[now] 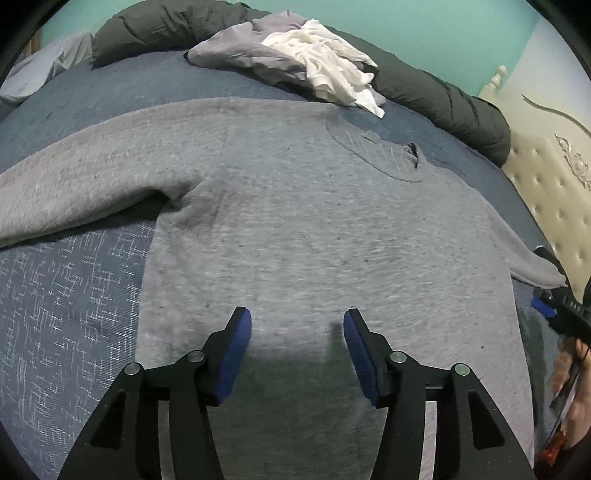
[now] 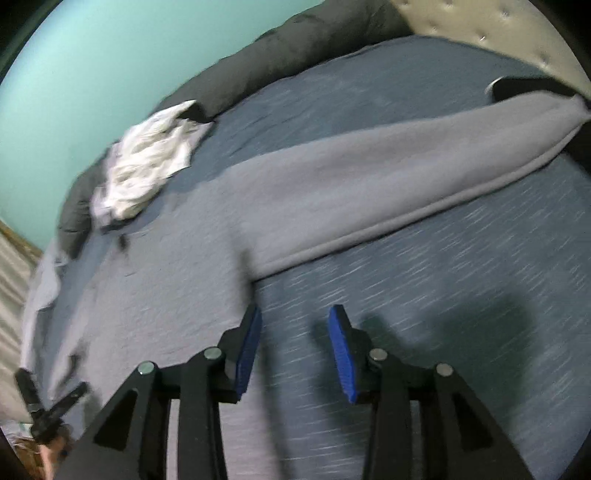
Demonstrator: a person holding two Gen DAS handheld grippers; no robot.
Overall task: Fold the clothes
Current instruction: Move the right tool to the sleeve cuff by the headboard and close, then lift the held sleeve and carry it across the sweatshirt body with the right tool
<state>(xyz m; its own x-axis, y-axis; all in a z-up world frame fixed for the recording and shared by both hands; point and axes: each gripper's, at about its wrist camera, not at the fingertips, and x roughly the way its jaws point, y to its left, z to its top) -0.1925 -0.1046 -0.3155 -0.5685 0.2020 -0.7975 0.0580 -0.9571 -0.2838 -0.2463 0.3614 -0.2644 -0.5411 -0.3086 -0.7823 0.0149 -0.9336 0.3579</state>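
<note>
A grey sweatshirt (image 1: 314, 229) lies flat on the blue bedspread (image 1: 66, 302), neck toward the far right, both sleeves spread out. My left gripper (image 1: 297, 319) hovers open over the lower body of the sweatshirt, nothing between its blue pads. In the right wrist view the sweatshirt's right sleeve (image 2: 388, 184) stretches to the upper right. My right gripper (image 2: 295, 314) is open above the bedspread (image 2: 461, 295), just below that sleeve's underarm seam, holding nothing. The right gripper (image 1: 554, 310) also shows at the left view's right edge, with a hand (image 1: 580, 398) behind it.
A heap of white (image 1: 332, 70) and pale grey clothes (image 1: 236, 48) lies at the far side of the bed. A dark rolled duvet (image 1: 443, 96) runs along the far edge. A tufted beige headboard (image 1: 546, 192) stands on the right, a teal wall (image 1: 424, 29) behind.
</note>
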